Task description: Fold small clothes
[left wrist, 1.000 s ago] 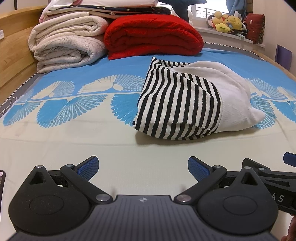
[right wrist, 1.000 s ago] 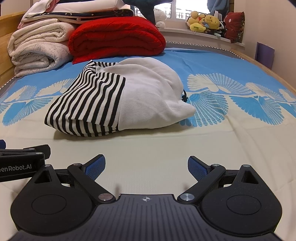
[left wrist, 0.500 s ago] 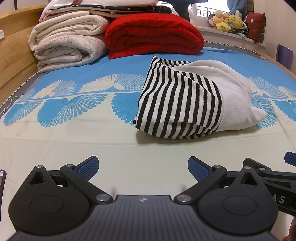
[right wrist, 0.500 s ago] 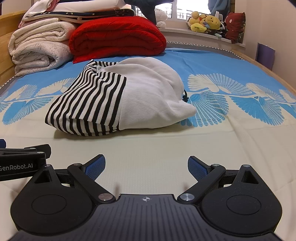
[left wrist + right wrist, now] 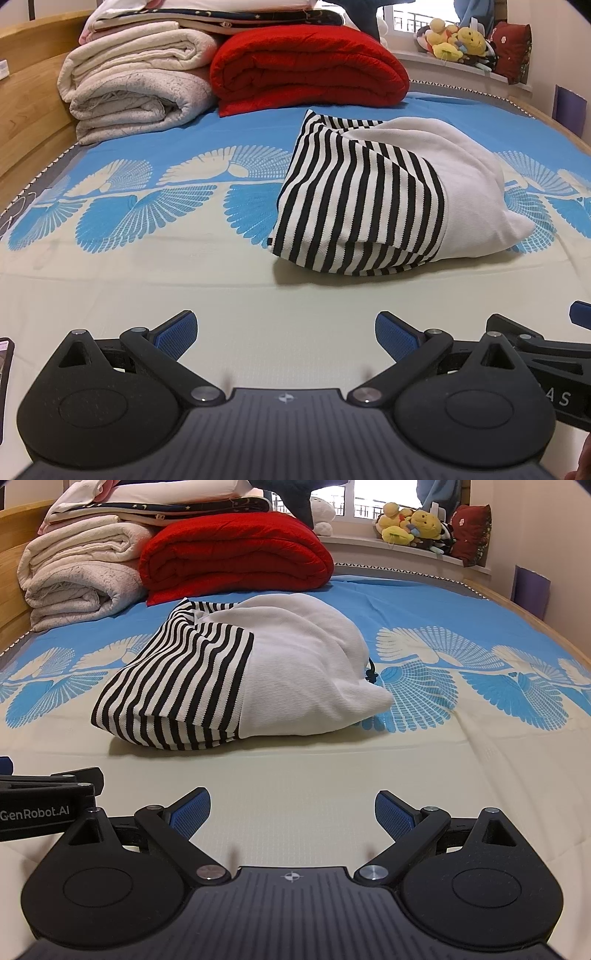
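Striped-and-white garment (image 5: 388,199) lies bundled on the bed ahead of me, its black-and-white striped half toward my left and the plain white half toward my right, resting where the cream part of the bedsheet (image 5: 147,295) meets the blue fan pattern. From my right camera I see the same garment (image 5: 240,675) a little left of centre, with a small dark cord or tag poking out at its right edge; I cannot tell which.

My left gripper (image 5: 286,332) hovers low over the cream sheet, its blue-padded fingers spread wide with nothing between them, well short of the garment. My right gripper (image 5: 291,812) sits the same way, fingers apart and empty, just beside the left one.

Behind the garment, near the head of the bed, a rolled red blanket (image 5: 306,70) sits next to a stack of folded cream blankets (image 5: 136,96), with a dark star-printed cover on top. A wooden bed frame (image 5: 26,110) runs along the left. Beyond the bed, a window ledge holds plush toys (image 5: 413,526) and a dark red cushion (image 5: 472,531). At the far left edge of my left camera's view, a sliver of a phone-like object (image 5: 4,365) shows.
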`<state>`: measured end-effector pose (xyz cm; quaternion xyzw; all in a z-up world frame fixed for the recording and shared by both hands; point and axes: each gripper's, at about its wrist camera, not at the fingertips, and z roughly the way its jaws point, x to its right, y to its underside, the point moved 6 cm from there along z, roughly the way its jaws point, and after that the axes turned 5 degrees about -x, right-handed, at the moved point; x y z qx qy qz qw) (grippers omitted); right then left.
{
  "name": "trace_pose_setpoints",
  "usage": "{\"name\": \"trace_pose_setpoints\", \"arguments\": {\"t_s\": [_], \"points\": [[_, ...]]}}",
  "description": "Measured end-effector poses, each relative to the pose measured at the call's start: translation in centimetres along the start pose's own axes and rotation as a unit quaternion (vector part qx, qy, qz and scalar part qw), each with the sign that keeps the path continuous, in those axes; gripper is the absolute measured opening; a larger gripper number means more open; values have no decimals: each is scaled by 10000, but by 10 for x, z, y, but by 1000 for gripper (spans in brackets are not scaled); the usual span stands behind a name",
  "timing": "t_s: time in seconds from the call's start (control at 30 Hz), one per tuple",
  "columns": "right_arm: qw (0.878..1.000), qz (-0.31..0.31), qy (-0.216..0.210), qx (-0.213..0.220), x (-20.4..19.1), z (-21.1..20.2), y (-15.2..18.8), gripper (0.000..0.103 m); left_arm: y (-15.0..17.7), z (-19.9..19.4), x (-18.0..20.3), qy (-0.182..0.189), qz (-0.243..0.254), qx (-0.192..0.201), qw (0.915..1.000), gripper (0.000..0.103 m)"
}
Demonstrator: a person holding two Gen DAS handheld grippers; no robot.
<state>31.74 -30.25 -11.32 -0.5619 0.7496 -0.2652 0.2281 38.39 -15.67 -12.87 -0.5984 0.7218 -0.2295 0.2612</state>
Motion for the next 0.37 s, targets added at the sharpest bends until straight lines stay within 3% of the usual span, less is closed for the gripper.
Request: {"name": "trace_pose_setpoints", "arguments": {"t_s": [0.37], "points": [[9999, -39, -99, 48, 1, -3, -1, 96, 2, 0, -1, -86, -6, -69, 9999, 102]]}}
